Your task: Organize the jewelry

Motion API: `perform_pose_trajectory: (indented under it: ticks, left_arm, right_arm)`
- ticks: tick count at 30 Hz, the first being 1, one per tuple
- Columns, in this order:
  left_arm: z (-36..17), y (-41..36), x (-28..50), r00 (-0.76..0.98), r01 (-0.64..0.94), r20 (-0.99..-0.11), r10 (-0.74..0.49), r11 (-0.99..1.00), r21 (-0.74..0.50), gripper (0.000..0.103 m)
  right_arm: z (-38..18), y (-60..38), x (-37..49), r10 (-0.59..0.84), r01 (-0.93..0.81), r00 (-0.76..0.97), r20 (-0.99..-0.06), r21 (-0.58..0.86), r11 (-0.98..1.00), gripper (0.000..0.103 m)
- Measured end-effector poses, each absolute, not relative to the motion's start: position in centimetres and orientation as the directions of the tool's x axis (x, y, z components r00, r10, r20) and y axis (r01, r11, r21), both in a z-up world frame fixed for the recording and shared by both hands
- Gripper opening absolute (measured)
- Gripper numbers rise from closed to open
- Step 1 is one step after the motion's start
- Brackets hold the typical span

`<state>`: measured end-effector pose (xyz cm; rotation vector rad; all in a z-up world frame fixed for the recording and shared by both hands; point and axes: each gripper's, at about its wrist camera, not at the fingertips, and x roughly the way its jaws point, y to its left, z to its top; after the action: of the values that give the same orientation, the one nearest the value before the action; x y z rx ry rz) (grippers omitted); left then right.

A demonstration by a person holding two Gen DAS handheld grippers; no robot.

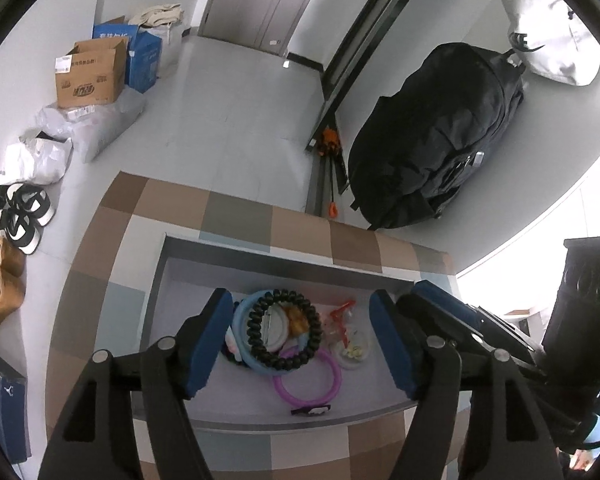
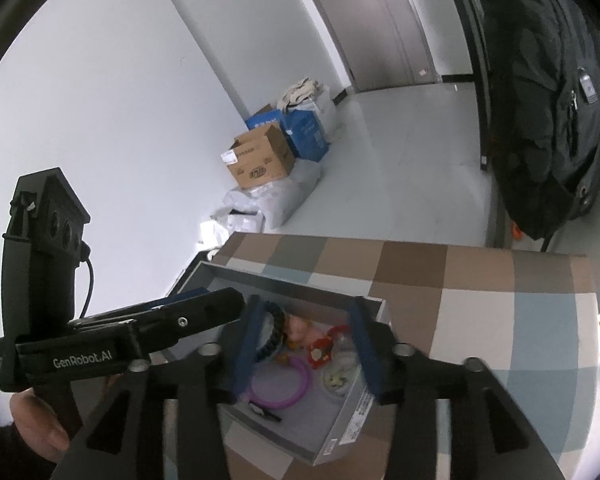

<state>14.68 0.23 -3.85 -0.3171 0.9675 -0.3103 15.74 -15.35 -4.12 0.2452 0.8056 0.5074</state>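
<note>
A shallow grey box [image 1: 260, 266] sits on a checkered cloth. In it lie a black bead bracelet [image 1: 285, 330], a light blue ring [image 1: 241, 332], a pink ring [image 1: 308, 380], a red trinket [image 1: 342, 312], a small clear bag [image 1: 354, 350] and a black clip [image 1: 311, 411]. My left gripper [image 1: 302, 344] is open above the box and holds nothing. My right gripper [image 2: 306, 348] is open above the same box [image 2: 352, 420]; the pink ring [image 2: 278, 386] and red trinket [image 2: 320, 350] lie between its fingers.
The checkered cloth [image 2: 480, 292] covers a small table. A black backpack [image 1: 436, 136] and a white bag [image 1: 548, 28] lie beyond it. Cardboard boxes [image 1: 92, 74], plastic bags and shoes [image 1: 20, 216] line the floor on the left. The left gripper's body [image 2: 100, 344] is close beside the right one.
</note>
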Motion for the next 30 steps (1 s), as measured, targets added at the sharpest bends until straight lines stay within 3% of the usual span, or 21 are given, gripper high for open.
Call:
perform_pose_trajectory:
  ticks: [4,9,12,16,21,30]
  left_arm:
    - [-3.7,0.0,14.6,0.551,0.112,-0.753,-0.36,0.926,-0.362,0.067]
    - [-3.2,-0.3,14.1,0.583,0.102,-0.761,-0.285,0.955,-0.28,0.067]
    - [-2.9,0.0,13.7,0.595,0.1,-0.752,-0.283,0.955,-0.28,0.068]
    - [-2.5,0.2,13.1,0.619,0.094,-0.738,-0.267,0.959,-0.268,0.077]
    - [-1.9,0.4,12.3,0.642,0.089,-0.723,-0.255,0.961,-0.261,0.078]
    - [-0.9,0.3,9.6,0.699,0.103,-0.678,-0.226,0.971,-0.217,0.078]
  right_arm:
    - [-3.9,-15.5,15.6,0.517,-0.338,0.595,-0.615,0.393,0.855,0.067]
    - [-4.0,-15.7,15.5,0.511,-0.328,0.597,-0.618,0.393,0.859,0.069]
    - [-3.8,-15.9,15.2,0.504,-0.324,0.606,-0.615,0.388,0.863,0.074]
    - [-3.6,-16.0,14.4,0.492,-0.32,0.621,-0.61,0.376,0.87,0.081]
    - [-3.5,-16.3,13.4,0.482,-0.314,0.628,-0.611,0.367,0.875,0.082]
    - [-2.8,-16.9,11.0,0.473,-0.319,0.655,-0.589,0.352,0.88,0.098]
